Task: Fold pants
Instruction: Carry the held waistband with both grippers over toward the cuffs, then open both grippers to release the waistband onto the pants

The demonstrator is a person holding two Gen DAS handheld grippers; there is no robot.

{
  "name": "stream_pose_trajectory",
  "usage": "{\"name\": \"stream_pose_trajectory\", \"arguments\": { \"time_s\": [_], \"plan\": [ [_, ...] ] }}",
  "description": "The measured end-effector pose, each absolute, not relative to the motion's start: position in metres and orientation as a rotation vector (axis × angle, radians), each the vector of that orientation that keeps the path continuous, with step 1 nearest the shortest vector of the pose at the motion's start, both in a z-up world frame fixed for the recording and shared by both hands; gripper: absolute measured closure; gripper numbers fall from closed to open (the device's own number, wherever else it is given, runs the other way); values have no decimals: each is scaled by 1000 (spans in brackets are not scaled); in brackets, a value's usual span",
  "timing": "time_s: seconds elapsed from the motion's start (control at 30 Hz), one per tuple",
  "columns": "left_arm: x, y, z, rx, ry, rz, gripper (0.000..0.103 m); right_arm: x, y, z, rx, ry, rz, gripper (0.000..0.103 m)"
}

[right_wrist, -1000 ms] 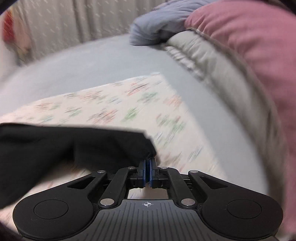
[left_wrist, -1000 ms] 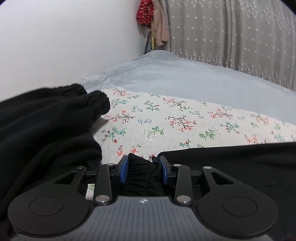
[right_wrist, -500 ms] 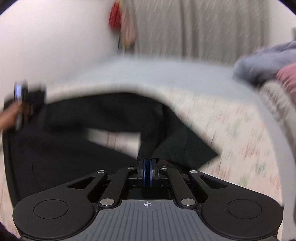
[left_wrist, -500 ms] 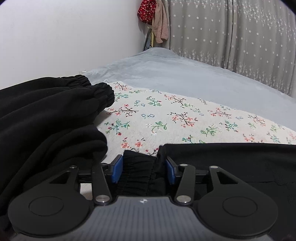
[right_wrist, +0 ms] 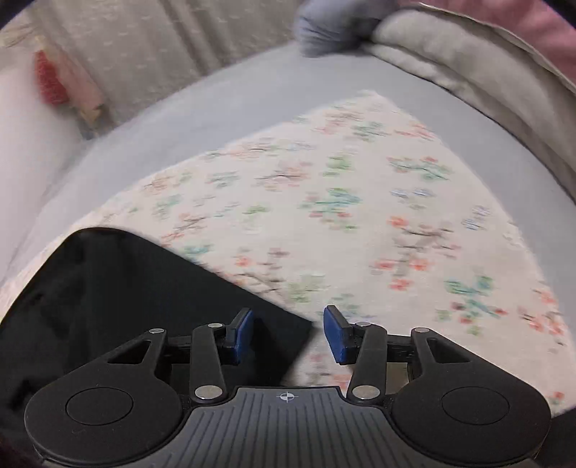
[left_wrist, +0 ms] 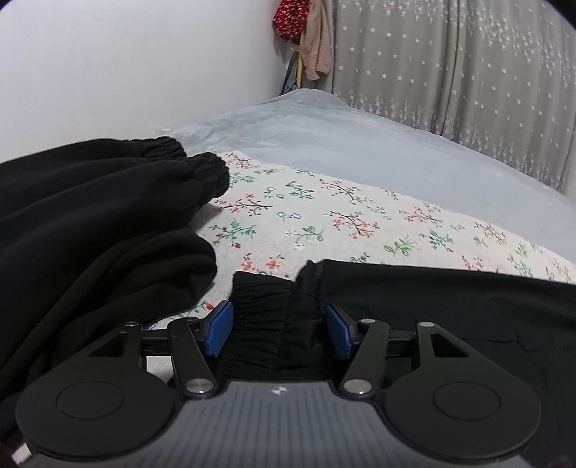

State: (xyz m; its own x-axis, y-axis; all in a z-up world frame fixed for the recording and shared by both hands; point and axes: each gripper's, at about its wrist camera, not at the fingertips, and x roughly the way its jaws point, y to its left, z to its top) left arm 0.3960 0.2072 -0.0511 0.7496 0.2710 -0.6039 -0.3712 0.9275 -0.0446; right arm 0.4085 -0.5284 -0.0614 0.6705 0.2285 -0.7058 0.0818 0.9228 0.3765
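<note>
Black pants (left_wrist: 90, 234) lie on a floral cloth (left_wrist: 324, 223) on the bed. Their legs bunch at the left, with the elastic cuffs (left_wrist: 212, 172) pointing to the far side. My left gripper (left_wrist: 279, 329) is open, and the gathered waistband (left_wrist: 266, 306) lies loose between its blue pads. In the right wrist view my right gripper (right_wrist: 288, 334) is open, with a corner of the pants (right_wrist: 144, 288) lying flat between and left of its pads. The view is blurred.
The floral cloth (right_wrist: 360, 216) lies on a grey-blue bed sheet (left_wrist: 360, 144). A white wall (left_wrist: 126, 64) and grey curtains (left_wrist: 450, 64) stand behind. Clothes (left_wrist: 302, 32) hang in the corner. Pillows and a pink cover (right_wrist: 486, 46) lie at the right.
My left gripper has opened wider around the waistband. My right gripper swung across with the pants, laid the corner down and opened, letting go.
</note>
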Motion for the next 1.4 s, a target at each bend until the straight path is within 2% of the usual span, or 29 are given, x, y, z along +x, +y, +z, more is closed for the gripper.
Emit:
{"name": "stream_pose_trajectory", "arguments": {
  "time_s": [0.03, 0.1, 0.17, 0.27, 0.37, 0.5, 0.57, 0.63, 0.8, 0.83, 0.87, 0.9, 0.97, 1.03, 1.17, 1.27, 1.33, 1.4],
  "plan": [
    [398, 210, -51, -165, 634, 356, 32, 409, -521, -60, 359, 843, 91, 102],
    [400, 214, -52, -166, 634, 363, 32, 414, -507, -55, 243, 848, 52, 102],
    [403, 213, -52, -163, 633, 363, 34, 419, -494, -30, 1, 739, -98, 102],
    [413, 206, -52, -121, 642, 373, 37, 450, -498, 13, -93, 594, -202, 102],
    [421, 202, -53, -135, 634, 375, 42, 500, -488, 26, -278, 564, -312, 102],
    [428, 195, -53, -131, 607, 344, 44, 559, -487, 5, -314, 610, -427, 102],
    [433, 187, -54, -85, 608, 342, 45, 573, -484, -7, -292, 568, -491, 101],
    [435, 185, -55, -75, 615, 351, 44, 575, -476, -17, -264, 508, -547, 97],
    [434, 200, -49, -159, 617, 324, 41, 570, -457, -43, -309, 571, -580, 94],
    [434, 200, -47, -152, 620, 321, 41, 564, -458, -45, -296, 587, -575, 93],
    [434, 201, -44, -145, 623, 316, 38, 557, -462, -43, -274, 596, -574, 84],
    [433, 203, -40, -146, 626, 316, 35, 551, -466, -38, -250, 593, -585, 68],
    [427, 209, -30, -179, 614, 328, 29, 532, -476, -19, -182, 563, -624, 47],
    [415, 216, -17, -227, 596, 323, 23, 512, -484, 0, -127, 541, -611, 46],
    [379, 221, 6, -237, 580, 313, 21, 462, -490, 32, -36, 568, -461, 46],
    [342, 222, 20, -245, 600, 301, 21, 411, -494, 58, 144, 581, -298, 46],
    [314, 227, 30, -281, 614, 294, 20, 371, -496, 78, 243, 549, -201, 40],
    [288, 233, 38, -307, 617, 302, 19, 328, -494, 99, 270, 513, -136, 28]
  ]
}}
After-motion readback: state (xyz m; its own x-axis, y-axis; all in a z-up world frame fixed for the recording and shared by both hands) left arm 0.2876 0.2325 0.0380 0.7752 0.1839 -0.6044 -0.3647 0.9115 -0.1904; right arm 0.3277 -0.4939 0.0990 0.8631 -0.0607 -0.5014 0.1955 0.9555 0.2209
